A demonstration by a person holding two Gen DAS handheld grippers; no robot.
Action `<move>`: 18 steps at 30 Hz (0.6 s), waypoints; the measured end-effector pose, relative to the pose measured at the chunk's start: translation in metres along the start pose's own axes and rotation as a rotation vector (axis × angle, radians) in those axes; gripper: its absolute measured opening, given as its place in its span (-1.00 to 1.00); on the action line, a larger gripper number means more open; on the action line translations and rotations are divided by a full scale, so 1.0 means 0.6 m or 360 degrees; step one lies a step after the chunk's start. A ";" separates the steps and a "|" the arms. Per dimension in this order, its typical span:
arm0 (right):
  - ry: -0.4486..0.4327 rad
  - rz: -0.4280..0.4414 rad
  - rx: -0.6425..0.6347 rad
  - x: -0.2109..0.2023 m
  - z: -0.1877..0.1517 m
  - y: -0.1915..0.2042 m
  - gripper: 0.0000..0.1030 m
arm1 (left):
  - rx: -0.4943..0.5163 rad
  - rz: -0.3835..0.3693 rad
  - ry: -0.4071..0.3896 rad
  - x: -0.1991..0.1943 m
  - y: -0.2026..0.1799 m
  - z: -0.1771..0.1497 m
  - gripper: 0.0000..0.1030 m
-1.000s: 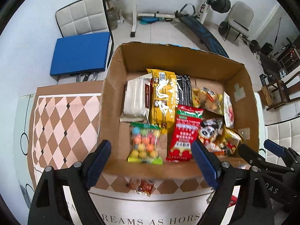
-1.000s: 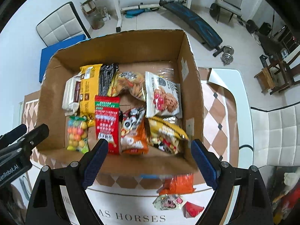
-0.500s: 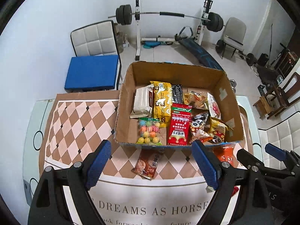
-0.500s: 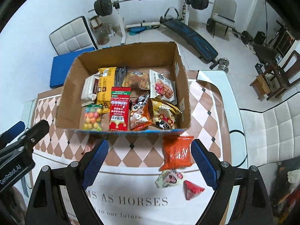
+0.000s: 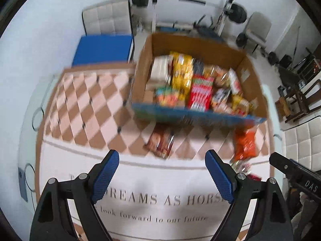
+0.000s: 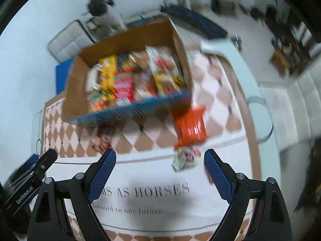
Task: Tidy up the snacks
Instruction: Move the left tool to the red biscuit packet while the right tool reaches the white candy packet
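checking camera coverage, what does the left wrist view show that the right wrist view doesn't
Only the left wrist view shows the left gripper, open and empty.

Only the right wrist view shows the right gripper, also open and empty, and the small pale packet clearly.

Both show the cardboard box of snacks, the orange packet and the brown packet lying on the checked tablecloth in front of it.
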State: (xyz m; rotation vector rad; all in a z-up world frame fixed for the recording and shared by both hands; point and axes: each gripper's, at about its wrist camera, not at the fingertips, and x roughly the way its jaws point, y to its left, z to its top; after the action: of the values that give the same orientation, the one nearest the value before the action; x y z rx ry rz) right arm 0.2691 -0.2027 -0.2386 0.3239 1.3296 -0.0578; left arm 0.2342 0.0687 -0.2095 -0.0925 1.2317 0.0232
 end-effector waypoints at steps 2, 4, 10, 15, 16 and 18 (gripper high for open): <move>0.0103 0.0004 0.0108 0.045 -0.010 -0.033 0.78 | -0.0004 0.0017 0.0075 0.032 0.006 -0.010 0.71; 0.0192 0.0021 0.0195 0.088 -0.019 -0.058 0.78 | -0.0011 0.0032 0.0138 0.066 0.012 -0.017 0.70; 0.0392 0.0105 0.0474 0.202 -0.044 -0.122 0.78 | -0.0027 0.0051 0.0287 0.157 0.025 -0.022 0.71; 0.0417 0.0102 0.0598 0.252 -0.049 -0.143 0.78 | -0.0050 0.0036 0.0365 0.212 0.035 -0.014 0.70; 0.0411 0.0104 0.0610 0.258 -0.049 -0.143 0.77 | -0.0043 0.0032 0.0373 0.219 0.034 -0.011 0.71; 0.0413 0.0100 0.0621 0.268 -0.049 -0.142 0.69 | -0.0015 0.0040 0.0387 0.233 0.029 -0.002 0.70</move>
State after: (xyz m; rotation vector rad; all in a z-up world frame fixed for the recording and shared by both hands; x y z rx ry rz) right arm 0.2617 -0.2532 -0.4155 0.7230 1.5625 -0.2305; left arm 0.2783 0.0812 -0.3428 -0.0895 1.4758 0.0407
